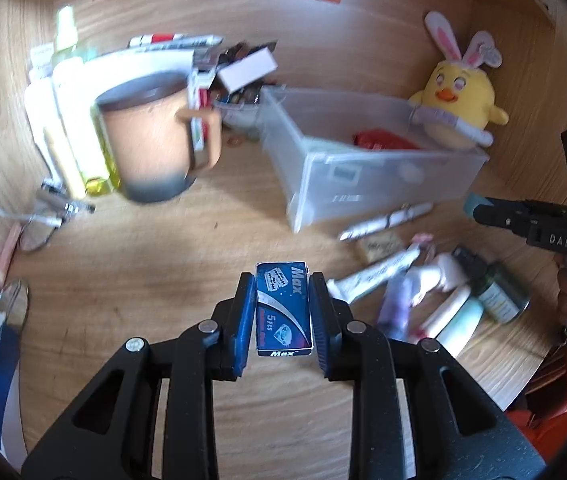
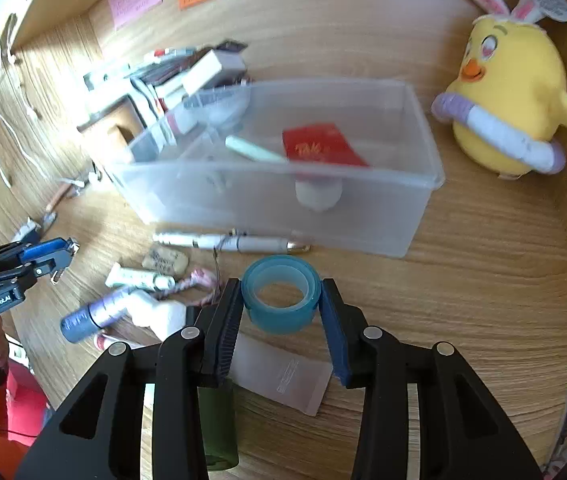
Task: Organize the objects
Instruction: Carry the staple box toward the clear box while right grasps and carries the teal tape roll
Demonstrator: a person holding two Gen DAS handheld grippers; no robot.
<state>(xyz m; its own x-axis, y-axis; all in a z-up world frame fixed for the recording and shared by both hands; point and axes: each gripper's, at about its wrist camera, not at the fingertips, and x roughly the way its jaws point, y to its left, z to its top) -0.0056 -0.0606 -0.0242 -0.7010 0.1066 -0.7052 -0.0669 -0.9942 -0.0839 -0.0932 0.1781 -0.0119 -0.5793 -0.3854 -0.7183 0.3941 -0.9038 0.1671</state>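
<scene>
My left gripper (image 1: pixel 282 304) is shut on a small blue "Max" razor blade box (image 1: pixel 282 308), held above the wooden desk. My right gripper (image 2: pixel 281 300) is shut on a roll of teal tape (image 2: pixel 281 294), in front of the clear plastic bin (image 2: pixel 363 216). The bin (image 1: pixel 363 176) holds a red packet (image 2: pixel 323 148), a pale green stick (image 2: pixel 253 150) and a white item. The right gripper also shows at the right edge of the left wrist view (image 1: pixel 479 208); the left gripper shows at the left edge of the right wrist view (image 2: pixel 59 260).
A brown mug (image 1: pixel 151 140), bottles and stacked boxes stand at the back left. A yellow chick plush (image 2: pixel 511 108) sits right of the bin. Pens (image 2: pixel 235 242), tubes (image 2: pixel 139 278), small bottles (image 1: pixel 499 296) and a clear sachet (image 2: pixel 283 376) lie in front of the bin. Glasses (image 1: pixel 35 232) lie left.
</scene>
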